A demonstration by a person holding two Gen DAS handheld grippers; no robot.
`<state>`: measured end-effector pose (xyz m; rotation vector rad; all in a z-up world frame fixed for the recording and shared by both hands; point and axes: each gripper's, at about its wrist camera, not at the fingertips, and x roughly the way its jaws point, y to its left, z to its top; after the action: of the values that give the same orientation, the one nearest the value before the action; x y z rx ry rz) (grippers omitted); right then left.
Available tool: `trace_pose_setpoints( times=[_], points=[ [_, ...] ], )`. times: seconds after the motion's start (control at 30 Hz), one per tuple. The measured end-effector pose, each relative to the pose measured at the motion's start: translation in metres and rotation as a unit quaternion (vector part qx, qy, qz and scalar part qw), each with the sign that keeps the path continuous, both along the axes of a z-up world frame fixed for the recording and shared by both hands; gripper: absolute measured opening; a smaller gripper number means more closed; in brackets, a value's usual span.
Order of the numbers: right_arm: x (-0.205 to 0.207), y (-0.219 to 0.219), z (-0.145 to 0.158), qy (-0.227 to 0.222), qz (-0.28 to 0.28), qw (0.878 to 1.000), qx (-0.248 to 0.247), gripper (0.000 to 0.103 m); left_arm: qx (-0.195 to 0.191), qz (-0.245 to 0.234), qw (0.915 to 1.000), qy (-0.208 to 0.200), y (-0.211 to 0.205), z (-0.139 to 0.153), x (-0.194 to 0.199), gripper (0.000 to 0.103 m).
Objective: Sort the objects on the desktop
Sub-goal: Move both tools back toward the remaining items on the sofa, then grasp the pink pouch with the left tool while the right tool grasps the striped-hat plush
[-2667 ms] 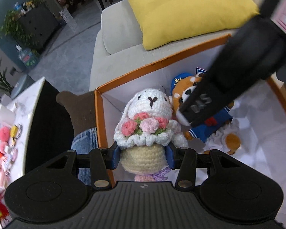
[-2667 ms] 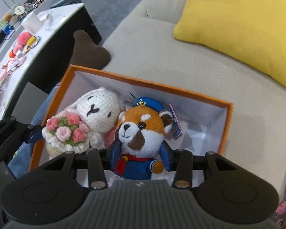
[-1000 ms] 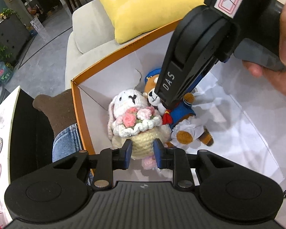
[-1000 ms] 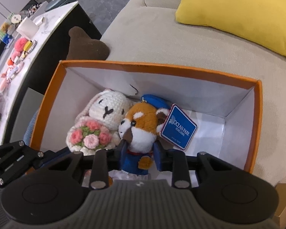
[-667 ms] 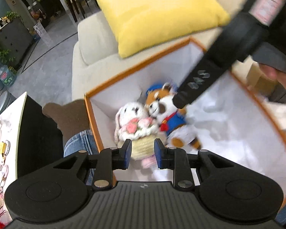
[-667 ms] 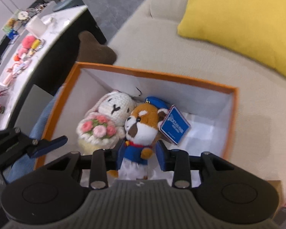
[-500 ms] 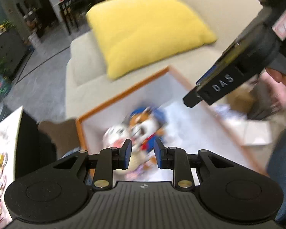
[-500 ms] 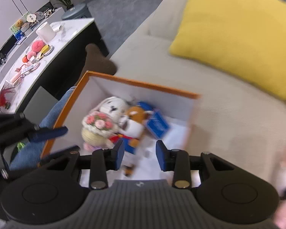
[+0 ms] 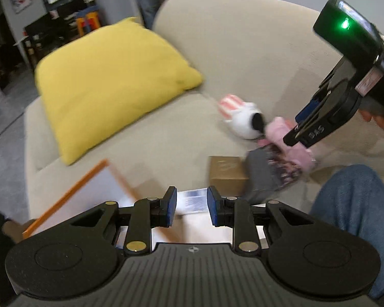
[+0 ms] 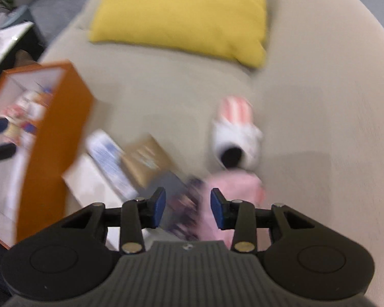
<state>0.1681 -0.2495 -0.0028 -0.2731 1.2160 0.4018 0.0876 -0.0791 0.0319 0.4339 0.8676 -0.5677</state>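
Both the left gripper and right gripper are parted and hold nothing. The right one hovers over a pink-and-white plush rabbit on the beige sofa, near the orange-rimmed cardboard box.

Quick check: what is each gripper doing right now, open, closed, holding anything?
Left gripper: open, holding nothing.
Right gripper: open, holding nothing, over the pink plush.

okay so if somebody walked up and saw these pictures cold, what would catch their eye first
Most likely the big yellow cushion leaning on the back of the beige sofa. Next, the white bunny toy with pink striped ears lying on the seat, just ahead of the open right gripper. To the side, the orange box stands out, with blurred toys inside.
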Motion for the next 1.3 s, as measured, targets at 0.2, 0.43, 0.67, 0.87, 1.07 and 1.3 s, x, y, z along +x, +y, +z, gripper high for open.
trace_pose_setpoints(
  times=[0.2, 0.43, 0.67, 0.87, 1.07, 1.3],
  points=[
    [-0.009, -0.031, -0.028, 0.03, 0.008, 0.999, -0.019, 0.043, 0.02, -0.06, 0.998, 0.01, -0.052, -0.024, 0.005, 0.03],
    [-0.017, -0.023, -0.067, 0.058, 0.04, 0.997, -0.029, 0.042, 0.033, -0.087, 0.9954, 0.023, -0.085, -0.045, 0.009, 0.03],
    [-0.018, -0.021, -0.056, 0.039, 0.06, 0.997, -0.021, 0.022, 0.028, -0.082, 0.9957, 0.032, -0.081, -0.048, 0.013, 0.03],
    [-0.012, -0.015, -0.009, -0.001, 0.068, 0.998, 0.004, 0.012, 0.031, -0.088, 0.9956, 0.009, -0.074, -0.037, 0.01, 0.03],
    [0.006, 0.018, 0.022, -0.037, 0.087, 0.995, 0.025, 0.011, 0.027, -0.071, 0.9971, 0.0, -0.062, -0.028, 0.017, 0.03],
    [0.041, 0.059, 0.016, -0.036, 0.09, 0.994, 0.053, 0.011, 0.026, -0.052, 0.9983, 0.003, -0.048, -0.032, 0.036, 0.03]
  ],
)
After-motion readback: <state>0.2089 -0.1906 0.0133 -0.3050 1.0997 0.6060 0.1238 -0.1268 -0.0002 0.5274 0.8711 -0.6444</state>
